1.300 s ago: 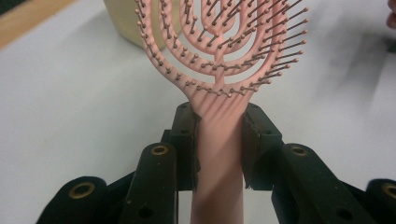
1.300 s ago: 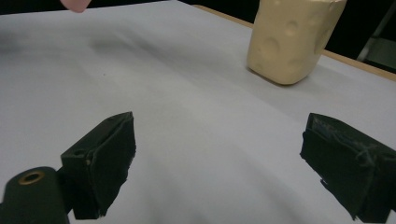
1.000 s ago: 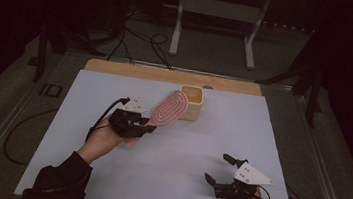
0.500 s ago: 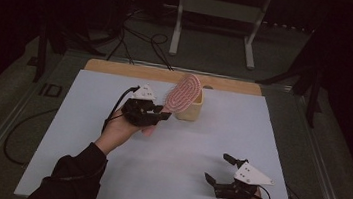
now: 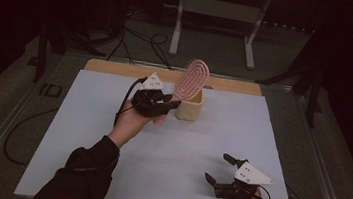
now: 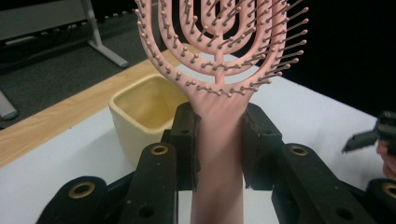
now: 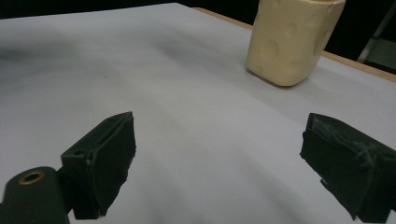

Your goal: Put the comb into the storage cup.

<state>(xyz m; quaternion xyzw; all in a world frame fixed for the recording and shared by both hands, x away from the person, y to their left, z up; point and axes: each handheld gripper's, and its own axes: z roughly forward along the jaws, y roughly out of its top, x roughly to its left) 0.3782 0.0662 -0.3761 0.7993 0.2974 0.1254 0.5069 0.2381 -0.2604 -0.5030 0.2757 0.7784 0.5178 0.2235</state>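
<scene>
Hairbrush (image 5: pixel 192 78) raised upright beside cup (image 5: pixel 190 105), white tabletop (image 5: pixel 86 119), dark room

Dark lab: floor cables (image 5: pixel 136 37), metal stand (image 5: pixel 214 13)

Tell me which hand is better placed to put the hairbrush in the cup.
Left. Its tool is clamped on the pink hairbrush handle beside the cream cup; the right tool sits open and empty, far nearer the table's front edge.
</scene>
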